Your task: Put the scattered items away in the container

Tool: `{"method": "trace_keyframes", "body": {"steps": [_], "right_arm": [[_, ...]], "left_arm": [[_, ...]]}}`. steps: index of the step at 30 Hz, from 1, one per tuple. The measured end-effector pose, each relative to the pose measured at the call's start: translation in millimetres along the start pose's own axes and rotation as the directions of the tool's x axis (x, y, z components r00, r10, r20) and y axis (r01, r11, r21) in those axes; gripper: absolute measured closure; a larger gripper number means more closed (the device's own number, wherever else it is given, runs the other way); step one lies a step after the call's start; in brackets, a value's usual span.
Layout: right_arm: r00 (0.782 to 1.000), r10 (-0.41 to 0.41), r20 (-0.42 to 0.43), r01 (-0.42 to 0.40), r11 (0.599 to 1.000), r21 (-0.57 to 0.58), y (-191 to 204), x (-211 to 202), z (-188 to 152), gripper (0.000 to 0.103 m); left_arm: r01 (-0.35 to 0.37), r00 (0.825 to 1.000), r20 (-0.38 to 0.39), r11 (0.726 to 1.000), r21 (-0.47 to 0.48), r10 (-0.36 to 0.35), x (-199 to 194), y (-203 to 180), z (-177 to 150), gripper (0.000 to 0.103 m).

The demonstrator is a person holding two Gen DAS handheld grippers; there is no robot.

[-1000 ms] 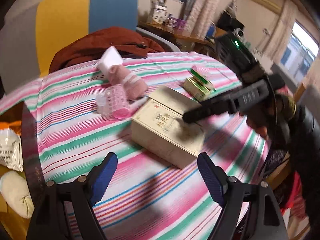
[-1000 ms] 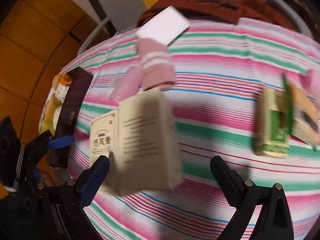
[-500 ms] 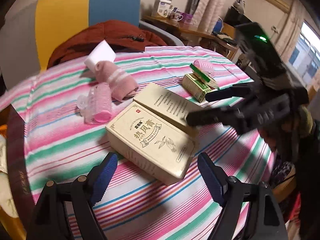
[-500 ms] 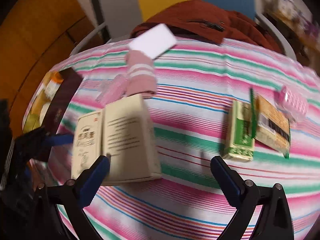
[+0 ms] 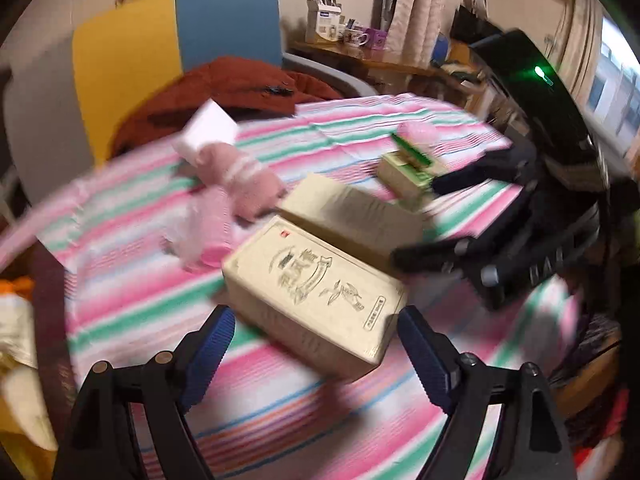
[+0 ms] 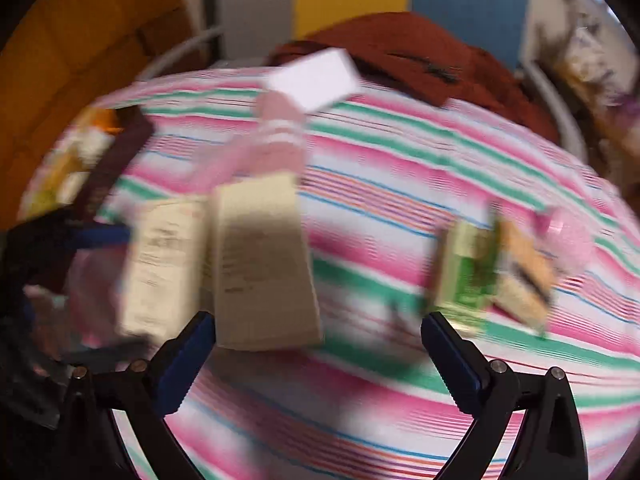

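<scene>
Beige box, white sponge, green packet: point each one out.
Beige box [image 5: 316,284]: left wrist view, on its printed top face.
White sponge [image 6: 314,78]: right wrist view, on its flat top.
Green packet [image 6: 466,276]: right wrist view, on its green front.

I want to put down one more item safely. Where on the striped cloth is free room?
Free: the cloth in front of the right hand-held gripper, between the beige box and the green packet; also the far stripes behind them. Crowded: around the pink sock and white sponge.
</scene>
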State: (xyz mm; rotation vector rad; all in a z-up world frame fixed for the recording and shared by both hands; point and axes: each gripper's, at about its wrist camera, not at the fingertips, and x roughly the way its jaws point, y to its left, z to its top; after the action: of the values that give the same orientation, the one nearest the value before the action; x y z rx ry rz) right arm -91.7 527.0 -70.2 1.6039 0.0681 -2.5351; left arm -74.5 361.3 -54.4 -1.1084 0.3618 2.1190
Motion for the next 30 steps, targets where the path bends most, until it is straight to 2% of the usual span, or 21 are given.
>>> {"method": "trace_keyframes", "body": {"steps": [4, 6, 8, 9, 13, 14, 17, 18, 24, 30], "right_arm": [[1.0, -0.011, -0.017, 0.011, 1.0, -0.019, 3, 3, -1, 0.002], [1.0, -0.01, 0.0, 0.01, 0.999, -0.035, 5, 1, 0, 0.002], [1.0, -0.006, 0.029, 0.008, 0.997, -0.07, 10, -1, 1, 0.002], [0.999, 0.001, 0.044, 0.003, 0.995, -0.096, 15, -3, 2, 0.002], [0.996, -0.028, 0.081, 0.042, 0.982, -0.186, 31, 1, 2, 0.002], [0.996, -0.044, 0.076, 0.058, 0.979, -0.197, 32, 4, 2, 0.002], [0.997, -0.055, 0.06, 0.066, 0.977, -0.202, 31, 8, 1, 0.019], [0.997, -0.058, 0.057, 0.068, 0.977, -0.202, 31, 8, 1, 0.021], [0.997, -0.052, 0.06, 0.063, 0.978, -0.198, 31, 8, 2, 0.021], [0.997, -0.059, 0.058, 0.069, 0.979, -0.19, 29, 11, 2, 0.022]], "left_arm": [[0.012, 1.0, -0.019, 0.999, -0.034, -0.013, 1, 9, -1, 0.019], [0.063, 0.997, -0.033, 0.995, -0.079, -0.066, 1, 14, 0, 0.019], [0.168, 0.982, -0.049, 0.969, -0.181, -0.18, 2, 22, 2, 0.019], [0.19, 0.978, -0.047, 0.957, -0.218, -0.205, 1, 25, 3, 0.019], [0.202, 0.97, -0.055, 0.913, -0.354, -0.236, 4, 41, 11, 0.019], [0.194, 0.971, -0.06, 0.907, -0.373, -0.232, 5, 44, 15, 0.019], [0.163, 0.977, -0.068, 0.91, -0.38, -0.203, 7, 43, 22, 0.019], [0.161, 0.976, -0.073, 0.91, -0.383, -0.203, 8, 42, 24, 0.019], [0.092, 0.981, -0.125, 0.926, -0.366, -0.147, 19, 36, 32, 0.02], [0.044, 0.978, -0.176, 0.927, -0.372, -0.117, 30, 42, 28, 0.023]]}}
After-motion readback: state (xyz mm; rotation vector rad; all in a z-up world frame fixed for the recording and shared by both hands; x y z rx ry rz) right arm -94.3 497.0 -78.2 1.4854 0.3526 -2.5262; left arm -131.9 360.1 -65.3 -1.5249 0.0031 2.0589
